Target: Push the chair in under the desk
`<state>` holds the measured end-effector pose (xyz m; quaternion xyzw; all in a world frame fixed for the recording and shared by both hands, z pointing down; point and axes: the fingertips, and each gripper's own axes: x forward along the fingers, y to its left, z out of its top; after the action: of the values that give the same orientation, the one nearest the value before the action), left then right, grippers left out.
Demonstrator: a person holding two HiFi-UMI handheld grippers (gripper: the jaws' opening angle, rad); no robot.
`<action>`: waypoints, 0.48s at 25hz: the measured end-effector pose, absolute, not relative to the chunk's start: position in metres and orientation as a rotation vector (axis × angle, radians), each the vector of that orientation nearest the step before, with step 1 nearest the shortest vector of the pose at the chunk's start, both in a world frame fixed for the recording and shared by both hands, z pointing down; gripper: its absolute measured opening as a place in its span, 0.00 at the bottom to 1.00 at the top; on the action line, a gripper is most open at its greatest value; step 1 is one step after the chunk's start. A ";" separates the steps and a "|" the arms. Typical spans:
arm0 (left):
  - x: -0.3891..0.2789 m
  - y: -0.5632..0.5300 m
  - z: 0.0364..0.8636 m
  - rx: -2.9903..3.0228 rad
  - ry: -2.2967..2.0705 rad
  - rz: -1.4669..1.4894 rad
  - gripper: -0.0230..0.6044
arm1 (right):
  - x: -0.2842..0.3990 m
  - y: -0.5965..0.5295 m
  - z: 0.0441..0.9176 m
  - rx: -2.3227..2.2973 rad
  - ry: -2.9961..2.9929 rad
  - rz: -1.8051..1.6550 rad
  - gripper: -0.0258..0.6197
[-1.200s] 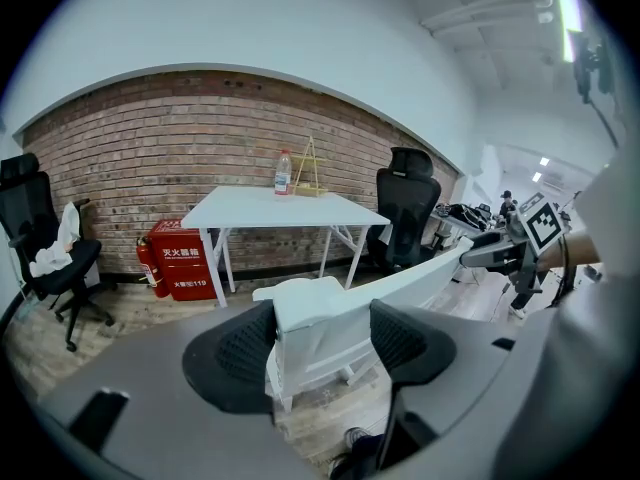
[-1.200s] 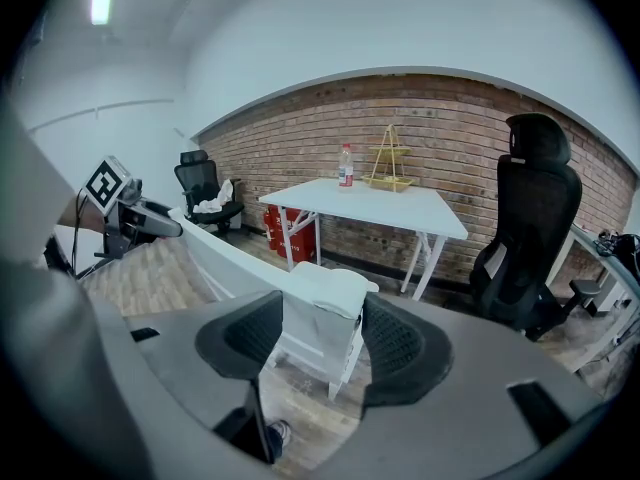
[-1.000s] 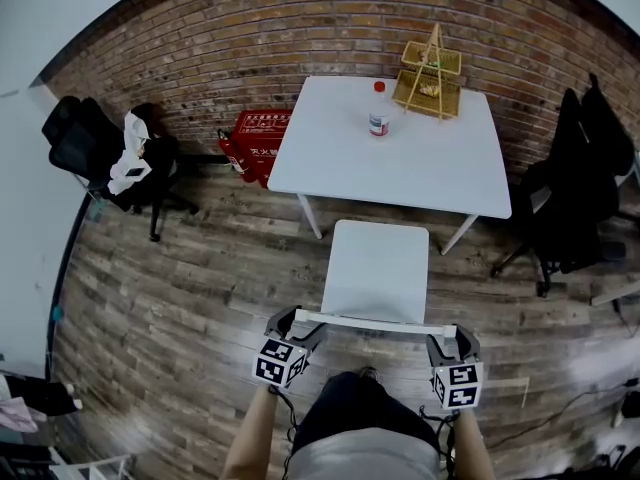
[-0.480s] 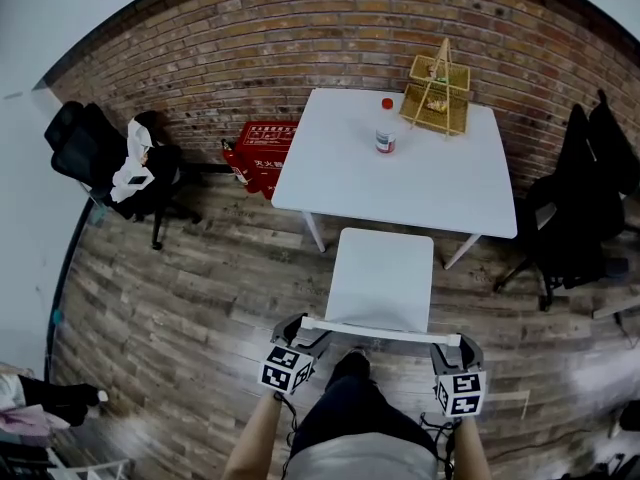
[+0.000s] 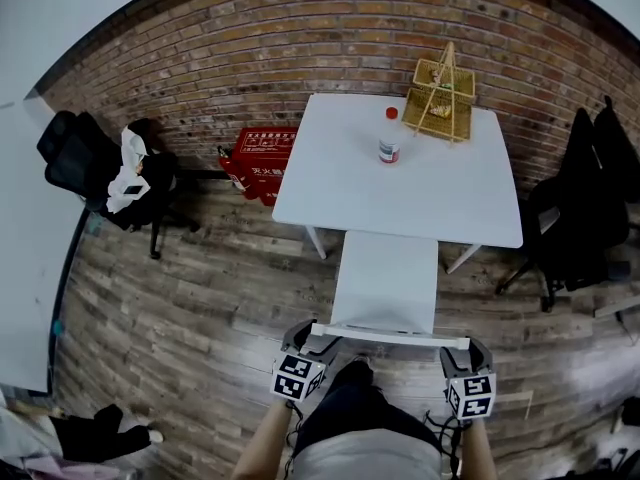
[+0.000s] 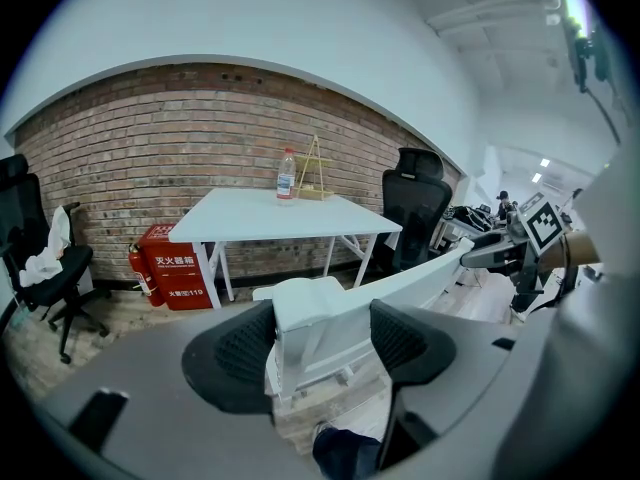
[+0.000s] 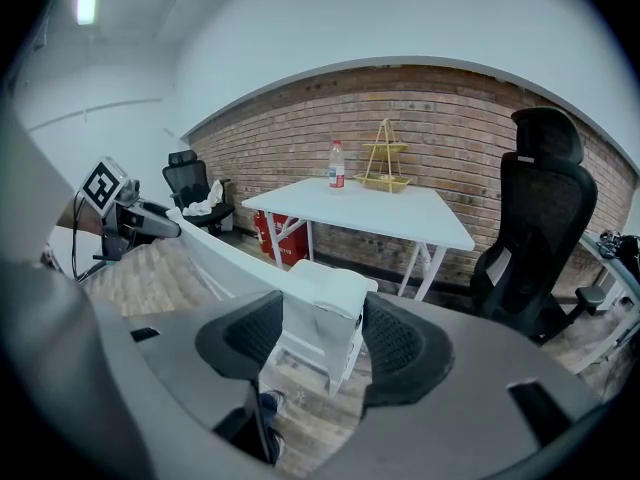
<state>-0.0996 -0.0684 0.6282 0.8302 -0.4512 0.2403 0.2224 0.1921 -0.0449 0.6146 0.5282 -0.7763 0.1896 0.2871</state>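
White chair (image 5: 386,280) stands on the plank floor (image 5: 200,298), on the near side of the white desk (image 5: 400,183) and between the desk's two near legs. The seat's long axis runs near to far. Its front points far, towards the brick wall (image 5: 300,38), and its far edge meets the desk's near edge in the head view. The backrest's top rail runs left to right at the near end.

Left gripper (image 5: 312,336) is clamped on the left end of that rail, with both pads pressed against the white corner post. Right gripper (image 5: 462,345) is clenched in the same way on the right end.

On the far part of the desk a clear bottle with a red cap (image 5: 389,136) stands upright. A yellow tiered rack (image 5: 441,93) stands just to its right.

A red box (image 5: 262,158) sits against the wall, left of the desk. Black office chairs stand at far left (image 5: 100,163) and at right (image 5: 580,208)
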 end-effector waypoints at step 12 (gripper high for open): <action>-0.100 -0.101 0.630 2.309 -1.231 0.662 0.52 | 0.189 -0.074 0.615 1.429 -2.064 0.528 0.43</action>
<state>-0.1004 -0.1012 0.6296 0.8346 -0.4450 0.2391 0.2195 0.1887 -0.0736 0.6145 0.5340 -0.7714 0.1973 0.2843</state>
